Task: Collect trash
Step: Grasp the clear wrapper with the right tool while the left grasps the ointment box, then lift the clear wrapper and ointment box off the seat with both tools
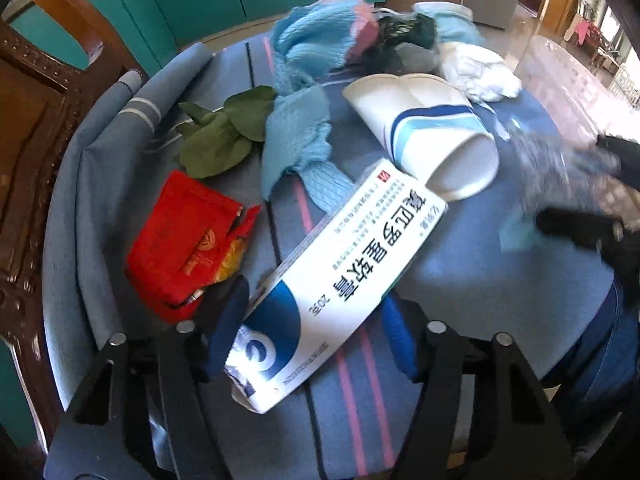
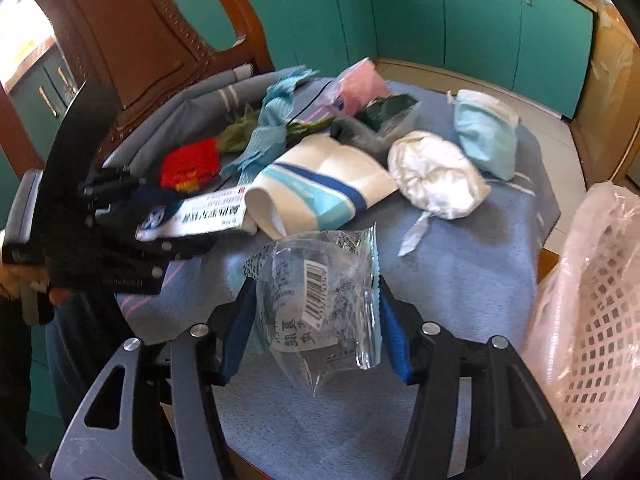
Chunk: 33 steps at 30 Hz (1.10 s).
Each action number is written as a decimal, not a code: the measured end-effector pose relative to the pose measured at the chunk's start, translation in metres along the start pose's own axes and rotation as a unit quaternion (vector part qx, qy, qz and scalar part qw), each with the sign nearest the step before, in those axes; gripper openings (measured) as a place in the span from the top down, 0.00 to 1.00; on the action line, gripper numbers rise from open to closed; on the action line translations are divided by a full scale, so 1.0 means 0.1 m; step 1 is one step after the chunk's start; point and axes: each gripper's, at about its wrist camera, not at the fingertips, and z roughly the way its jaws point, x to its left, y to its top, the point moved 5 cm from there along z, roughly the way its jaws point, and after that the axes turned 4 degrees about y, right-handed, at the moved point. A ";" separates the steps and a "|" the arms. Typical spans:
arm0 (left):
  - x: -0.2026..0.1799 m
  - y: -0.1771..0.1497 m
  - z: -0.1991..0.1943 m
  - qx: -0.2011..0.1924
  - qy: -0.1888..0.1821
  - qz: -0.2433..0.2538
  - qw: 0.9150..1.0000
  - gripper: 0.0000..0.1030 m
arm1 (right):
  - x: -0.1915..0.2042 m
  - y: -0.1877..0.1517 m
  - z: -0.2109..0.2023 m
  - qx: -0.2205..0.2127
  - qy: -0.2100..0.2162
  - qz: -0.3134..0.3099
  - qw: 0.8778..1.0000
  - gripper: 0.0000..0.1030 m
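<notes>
My left gripper [image 1: 316,328] is closed on a white and blue medicine box [image 1: 332,276], held at its near end above the table; the box also shows in the right wrist view [image 2: 192,216]. My right gripper [image 2: 314,316] is closed on a clear plastic wrapper [image 2: 320,292] with a barcode, held just above the cloth; it appears blurred in the left wrist view [image 1: 568,176]. A crushed white paper cup [image 1: 428,132] with blue stripes lies behind the box. A red packet [image 1: 188,244] lies to the left.
The round table has a blue-grey cloth [image 1: 472,272]. On it lie green leaves [image 1: 224,136], light blue crepe paper [image 1: 304,80], a white tissue wad [image 2: 436,176], a blue face mask [image 2: 484,132] and a pink bag [image 2: 360,84]. A white lined basket [image 2: 592,304] stands right. A wooden chair [image 1: 36,128] stands left.
</notes>
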 end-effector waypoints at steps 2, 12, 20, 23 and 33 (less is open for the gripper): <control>-0.04 -0.06 -0.03 -0.004 0.000 -0.005 1.000 0.42 | -0.03 0.02 -0.03 -0.006 -0.009 0.003 1.000 0.44; -0.30 -0.37 -0.37 -0.037 -0.019 -0.059 0.997 0.57 | -0.08 -0.01 0.02 0.008 -0.042 -0.004 0.999 0.44; -0.40 -0.48 -0.43 -0.041 -0.042 -0.084 0.995 0.48 | -0.17 0.00 0.00 0.009 -0.075 0.004 0.997 0.33; -0.30 -0.45 -0.35 -0.038 -0.039 -0.091 0.994 0.37 | -0.22 0.01 -0.03 0.005 -0.089 0.008 0.996 0.30; -0.27 -0.37 -0.19 -0.024 -0.056 -0.073 0.995 0.25 | -0.12 0.02 -0.01 0.004 -0.082 -0.019 0.996 0.23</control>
